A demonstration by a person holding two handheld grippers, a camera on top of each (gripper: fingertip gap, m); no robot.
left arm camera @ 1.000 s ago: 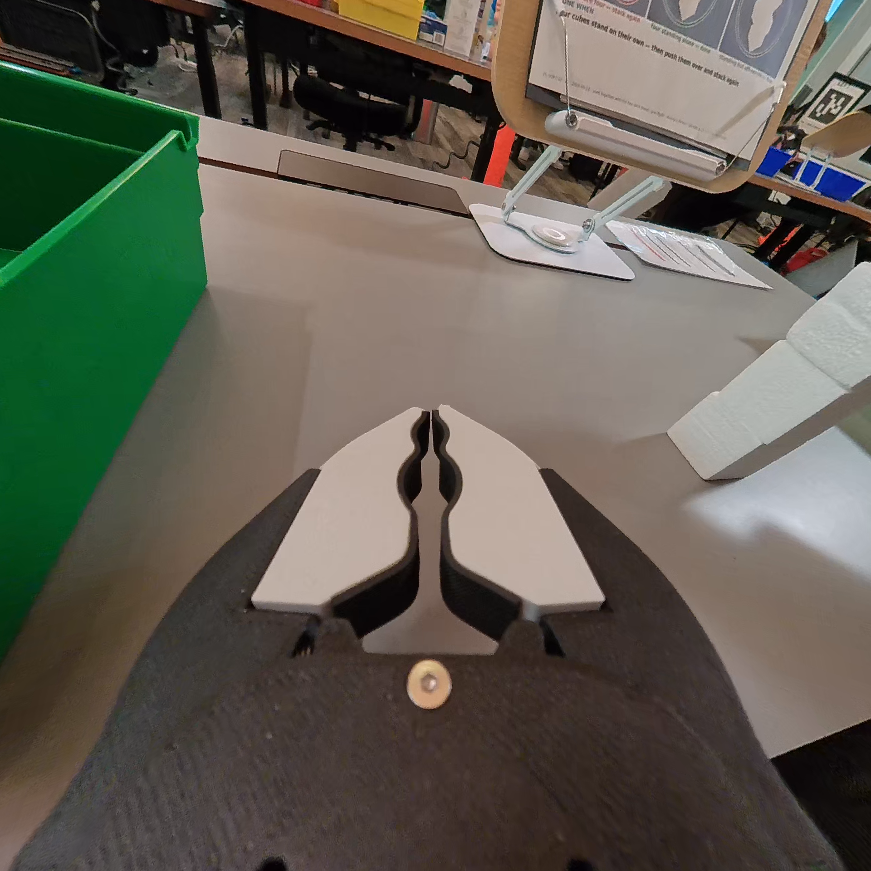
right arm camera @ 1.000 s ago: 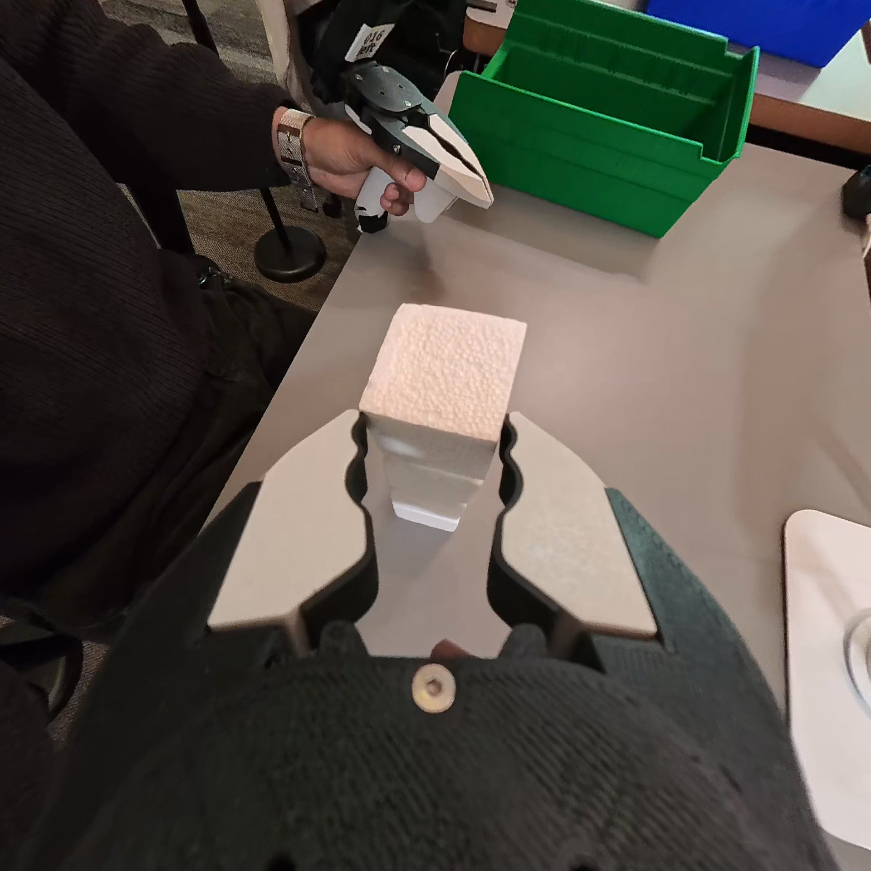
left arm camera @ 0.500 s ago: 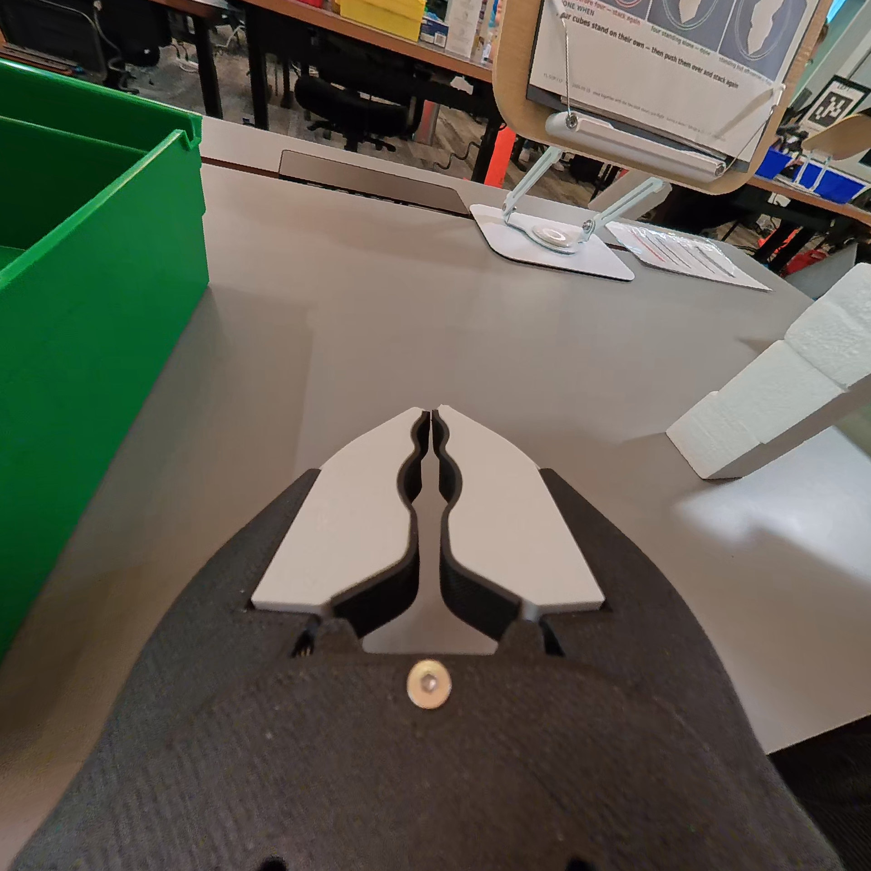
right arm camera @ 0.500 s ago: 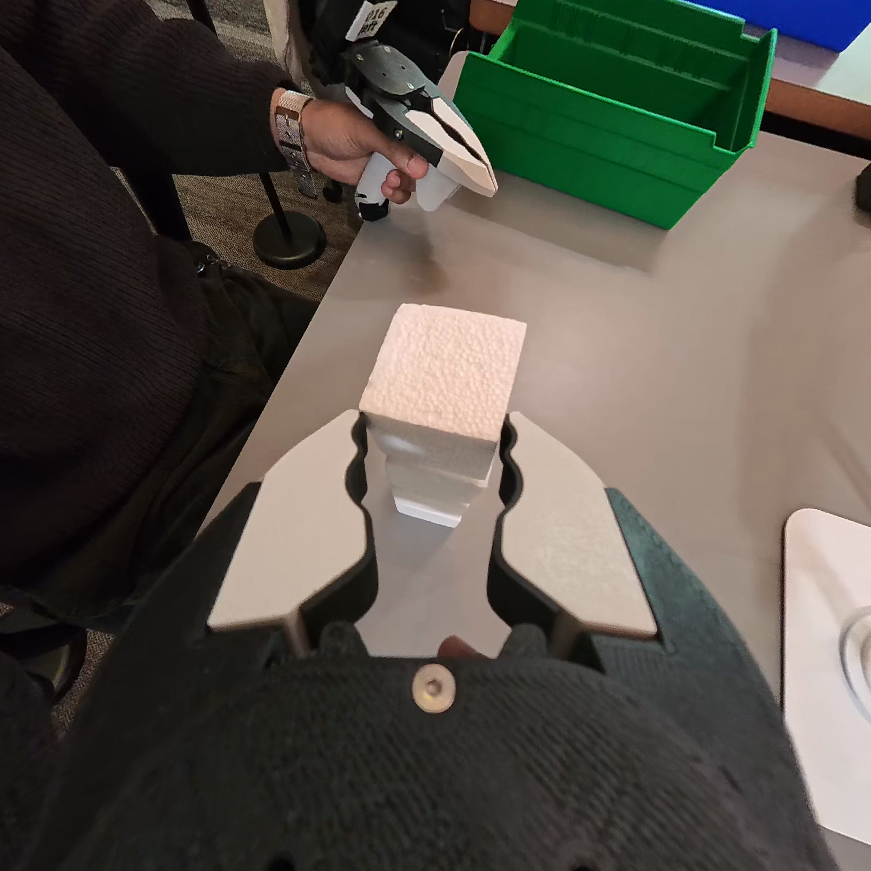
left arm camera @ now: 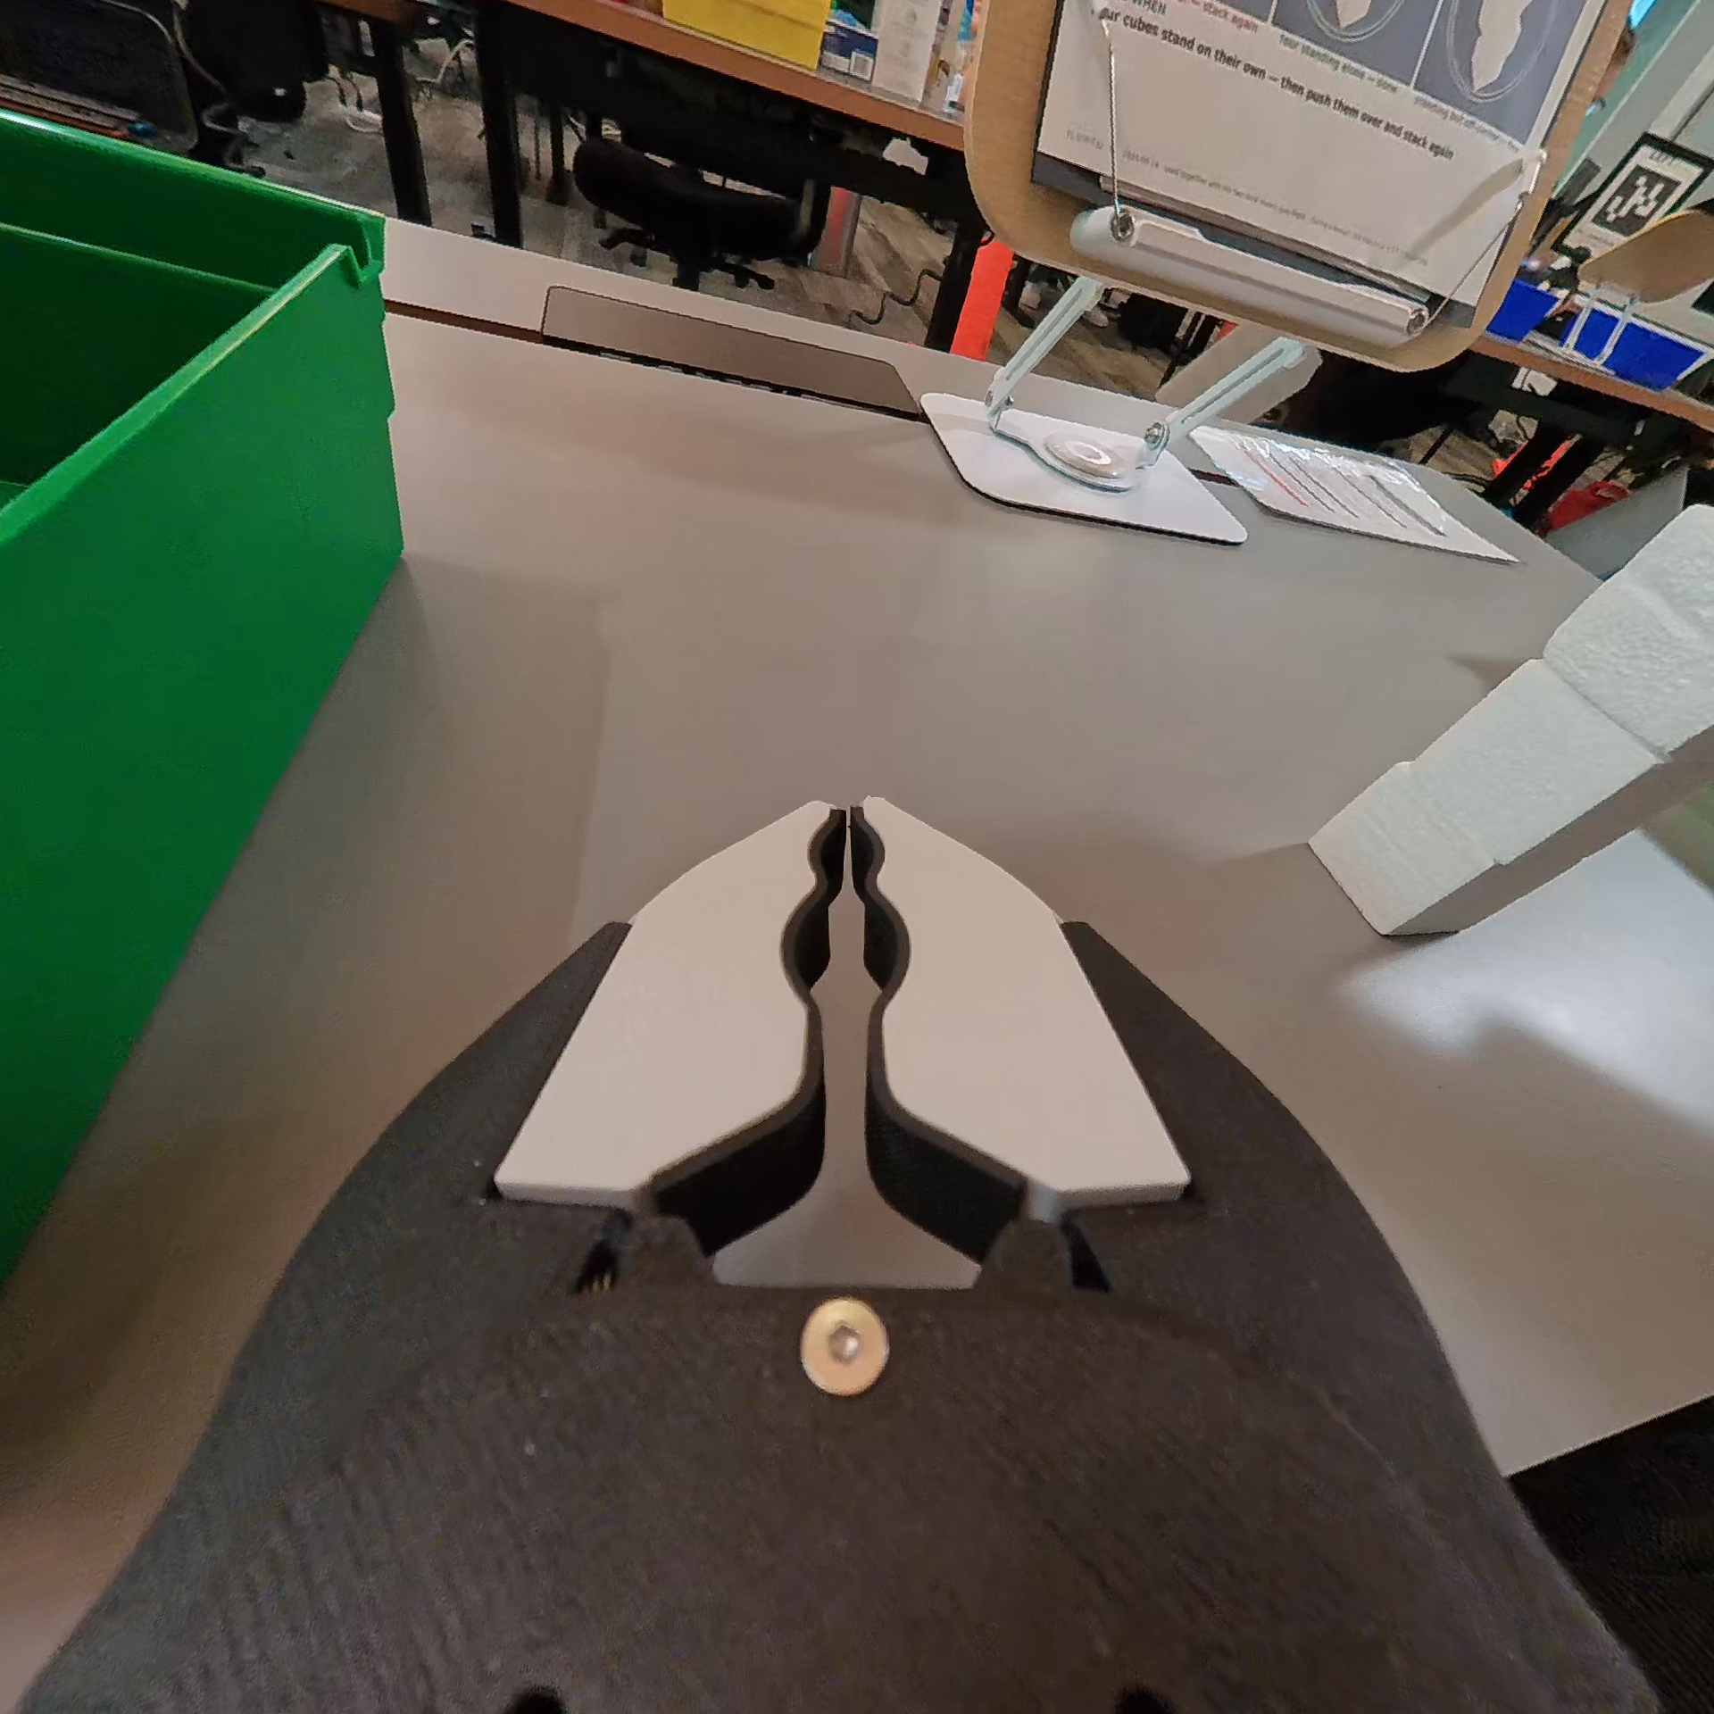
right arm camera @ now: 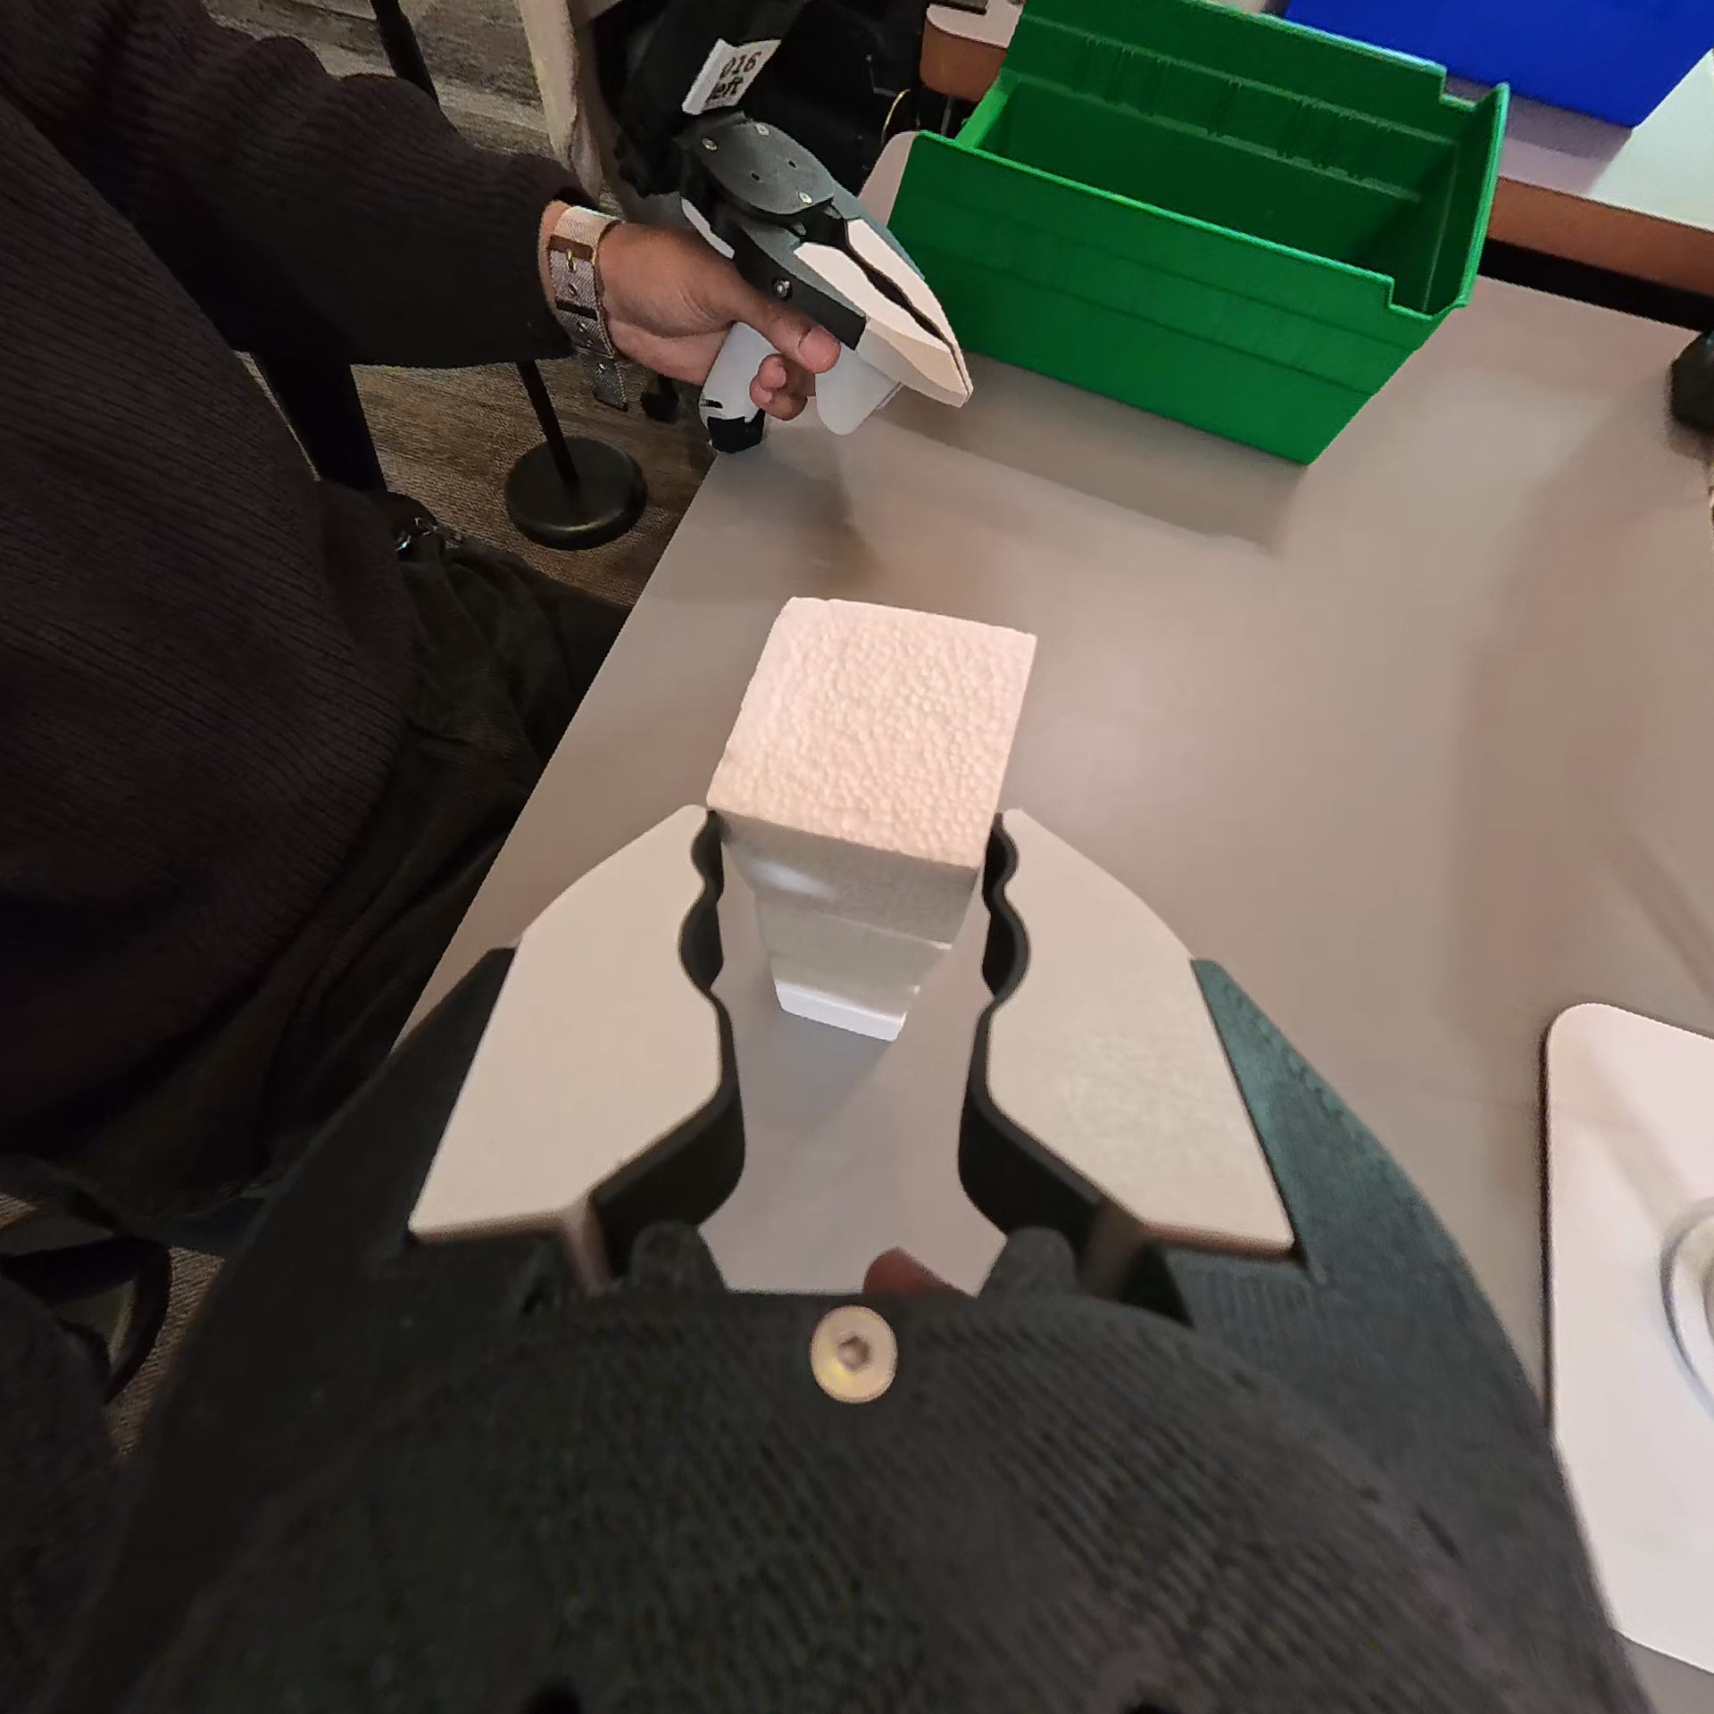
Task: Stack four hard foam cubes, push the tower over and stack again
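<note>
A stack of white foam cubes (right arm camera: 844,965) stands on the grey table (right arm camera: 1298,742) near its left edge. My right gripper (right arm camera: 853,825) is shut on the top foam cube (right arm camera: 876,723), with a fingertip against each of its sides. My left gripper (left arm camera: 849,812) is shut and empty, held above the table beside a green bin (left arm camera: 185,556). It also shows in the right wrist view (right arm camera: 937,362), held by a hand in front of the bin (right arm camera: 1159,278). The stack shows at the right edge of the left wrist view (left arm camera: 1502,788).
A document stand with a white base (left arm camera: 1085,473) holds a board with a paper sheet (left arm camera: 1252,139) at the far side. A laminated sheet (left arm camera: 1345,492) lies beside it. The person's dark sleeve (right arm camera: 232,556) is at the table's left edge. About 30 centimetres separates my left fingertips from my right.
The right gripper keeps its hold on the top cube and has drifted only slightly. The left gripper stays shut and nearly still.
</note>
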